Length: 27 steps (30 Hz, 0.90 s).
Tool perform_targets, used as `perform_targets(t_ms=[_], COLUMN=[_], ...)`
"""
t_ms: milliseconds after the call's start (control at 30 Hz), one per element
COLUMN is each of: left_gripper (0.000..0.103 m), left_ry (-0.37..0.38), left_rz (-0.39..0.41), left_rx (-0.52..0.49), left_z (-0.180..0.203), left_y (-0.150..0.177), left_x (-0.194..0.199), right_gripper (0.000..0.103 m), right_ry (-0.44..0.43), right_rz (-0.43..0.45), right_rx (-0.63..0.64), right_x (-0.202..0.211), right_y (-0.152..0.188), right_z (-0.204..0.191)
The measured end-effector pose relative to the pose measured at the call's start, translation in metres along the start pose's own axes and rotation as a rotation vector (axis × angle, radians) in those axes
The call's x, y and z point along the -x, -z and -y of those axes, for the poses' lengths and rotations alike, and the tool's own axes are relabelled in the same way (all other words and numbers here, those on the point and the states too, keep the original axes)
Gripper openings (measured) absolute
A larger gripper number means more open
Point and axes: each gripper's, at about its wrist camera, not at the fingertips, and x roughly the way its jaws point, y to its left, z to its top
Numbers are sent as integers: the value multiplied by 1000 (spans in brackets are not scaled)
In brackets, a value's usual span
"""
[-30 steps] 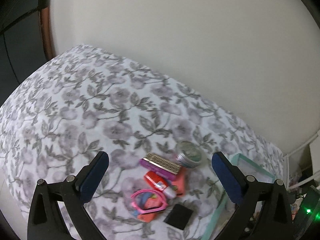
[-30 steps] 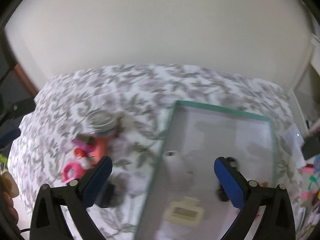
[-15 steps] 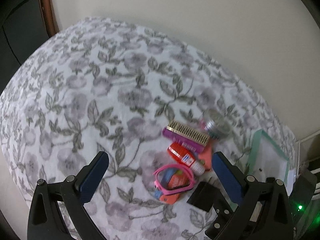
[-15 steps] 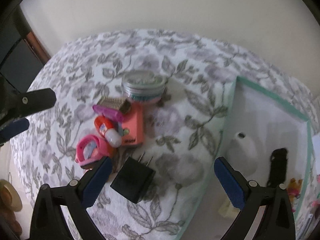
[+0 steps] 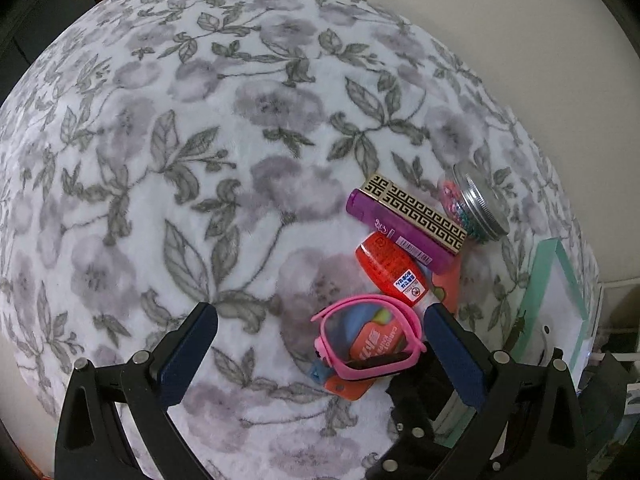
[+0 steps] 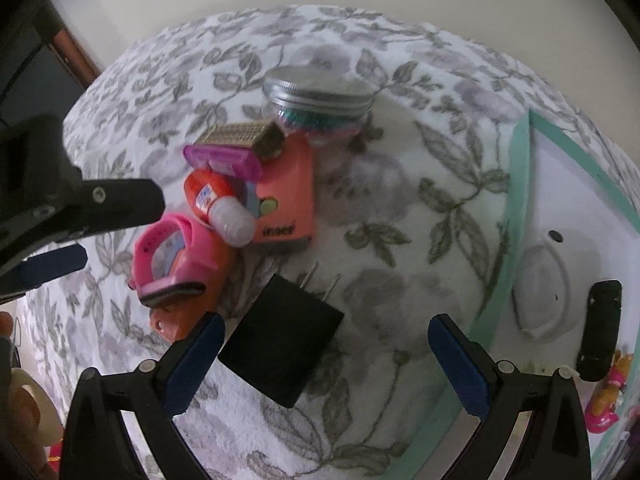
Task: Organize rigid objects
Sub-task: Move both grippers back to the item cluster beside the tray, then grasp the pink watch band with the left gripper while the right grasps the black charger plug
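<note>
Two hand-held grippers hover above a table covered in a grey floral cloth (image 5: 200,152), each seen from its own wrist camera; both are spread wide and hold nothing; the left gripper (image 5: 318,338) hangs over the left edge of a small heap of objects, and the right gripper (image 6: 320,342) hangs over a black plug adapter (image 6: 282,342) that lies flat with its two prongs pointing away

The heap sits just left of a mint-green rimmed tray (image 6: 516,216); it holds a pink child's watch (image 5: 370,336) resting on an orange card, a small red bottle with a white cap (image 6: 218,200), a purple tube (image 5: 396,236) touching a gold key-patterned box (image 5: 420,210), a coral-coloured box (image 6: 290,196) beneath them, and a silver-lidded jar of coloured beads (image 6: 320,100) at the far side

The tray already contains a white rounded case (image 6: 540,292) and a black stick-shaped object (image 6: 600,332), with blurred small toys at its near corner

The task looks partly done: several pieces are still outside the tray; the step in hand appears to be the right gripper's approach to the plug adapter, which lies between its fingers but offset toward the left one; the next move would call for centring over it, lowering, closing across its flat sides, then carrying it right into the tray
</note>
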Motion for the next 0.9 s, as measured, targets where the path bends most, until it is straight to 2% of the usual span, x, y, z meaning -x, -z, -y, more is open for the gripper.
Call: perform_targets(t_ms=[133,267,400,633,733,767,800,900], left_gripper=[102,102,102,102,102,102,102,102], left_ry=[-11,-58,-36,-46,-42,-42,-44,-54], left_rz=[7,1,-11,-8,-6,-7,-8,-3], left_rx=[-32,-62,-42,-63,-72,-76,-83,-99], left_z=[7,11,10,17,26,29,32,41], left_y=[2,4,6,5,4,5,6,8], left_x=[-1,-10,-18,-20,-24,-24,-25,-27], right_gripper=[103,103,103,102,97,95,86,80], right_ry=[4,36,49,35,35,36,33,29], right_rz=[-24,-23,-22,-12,-11,-11,-9,-9], right_rx=[6,38,53,48,44,41,40,33], right_x=[-11,-15,-18,-19,-17,-14,-11,-7], right_y=[1,4,6,8,7,6,6,3], right_z=[-3,-10,-16,-17,-14,-12,-10,-4])
